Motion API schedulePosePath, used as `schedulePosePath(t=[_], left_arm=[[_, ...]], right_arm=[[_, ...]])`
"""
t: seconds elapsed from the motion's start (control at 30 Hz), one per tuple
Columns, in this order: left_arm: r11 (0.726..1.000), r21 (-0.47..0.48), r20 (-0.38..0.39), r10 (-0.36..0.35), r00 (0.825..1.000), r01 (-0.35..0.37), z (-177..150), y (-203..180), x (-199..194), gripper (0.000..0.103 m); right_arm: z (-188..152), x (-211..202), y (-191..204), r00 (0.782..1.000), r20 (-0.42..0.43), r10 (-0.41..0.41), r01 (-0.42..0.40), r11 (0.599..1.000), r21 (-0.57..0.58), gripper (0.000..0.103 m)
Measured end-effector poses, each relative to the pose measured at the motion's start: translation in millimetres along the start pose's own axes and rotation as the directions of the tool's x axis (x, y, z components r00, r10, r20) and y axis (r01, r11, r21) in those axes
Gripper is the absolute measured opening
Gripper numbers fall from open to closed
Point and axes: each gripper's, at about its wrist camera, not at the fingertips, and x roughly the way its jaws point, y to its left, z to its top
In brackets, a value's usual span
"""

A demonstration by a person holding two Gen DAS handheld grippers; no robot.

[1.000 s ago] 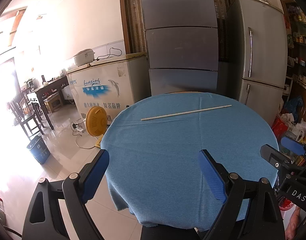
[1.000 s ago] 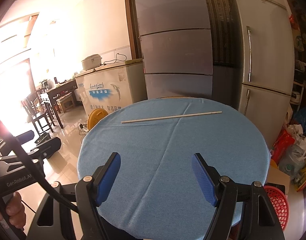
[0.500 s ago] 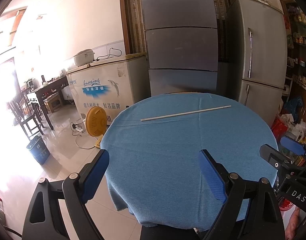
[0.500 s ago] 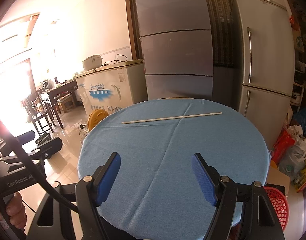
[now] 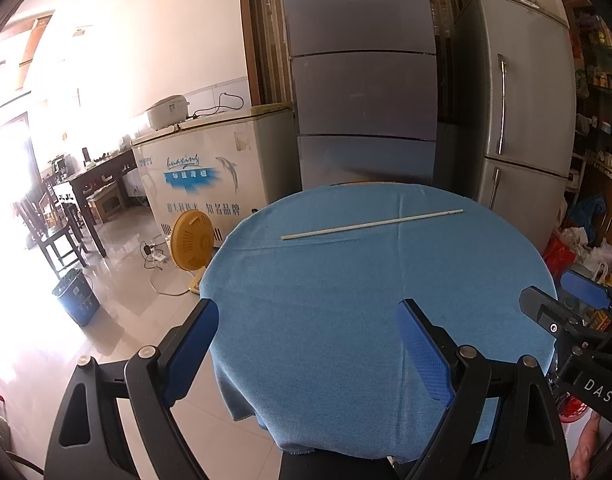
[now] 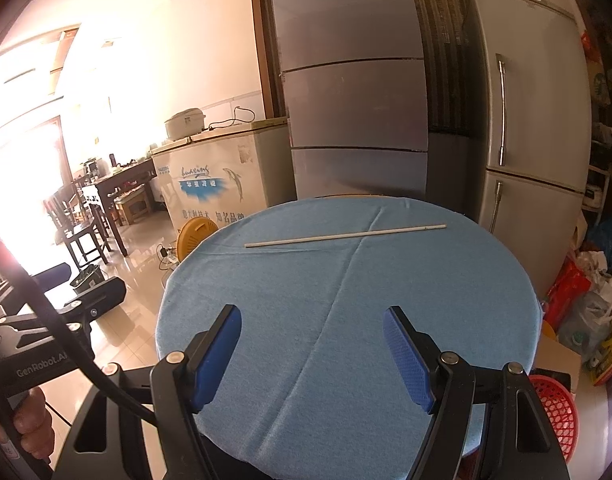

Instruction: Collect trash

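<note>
A long thin white stick [image 5: 372,224] lies across the far half of a round table covered in blue cloth [image 5: 346,300]; it also shows in the right wrist view [image 6: 346,235]. My left gripper [image 5: 308,312] is open and empty over the near edge of the table. My right gripper [image 6: 312,318] is open and empty over the near part of the table [image 6: 346,300]. Both are well short of the stick. The right gripper [image 5: 562,304] also shows at the right edge of the left wrist view.
A blue waste bin [image 5: 75,298] stands on the floor at left, a red basket [image 6: 556,412] at lower right. A chest freezer [image 5: 209,172], tall fridges [image 5: 522,120], a yellow fan [image 5: 191,244] and bags of clutter [image 6: 586,304] surround the table.
</note>
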Motion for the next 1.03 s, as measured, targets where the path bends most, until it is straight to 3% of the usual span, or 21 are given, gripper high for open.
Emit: schedulePosePath(t=[0.77,0.93,1.03], left_arm=[[0.999,-0.015,-0.014,-0.032,0.999,0.031,9.4,5.5,25.7,0.09],[0.996,-0.038,-0.063,-0.08,0.995,0.078,12.0,3.8,58.0,0.09],[0.995,-0.044,-0.126,-0.094,0.988,0.089,8.0,-1.2,101.7,0.09]], right_arm=[[15.8,18.0,1.7,0.998,-0.002,-0.055,0.055,0.998,-0.025,0.077],[18.6,40.7,-11.2,0.998,-0.015,-0.053,0.053,0.999,-0.014,0.077],[9.6,75.3,-31.9,0.997,-0.033,-0.069,0.07,0.998,0.009,0.084]])
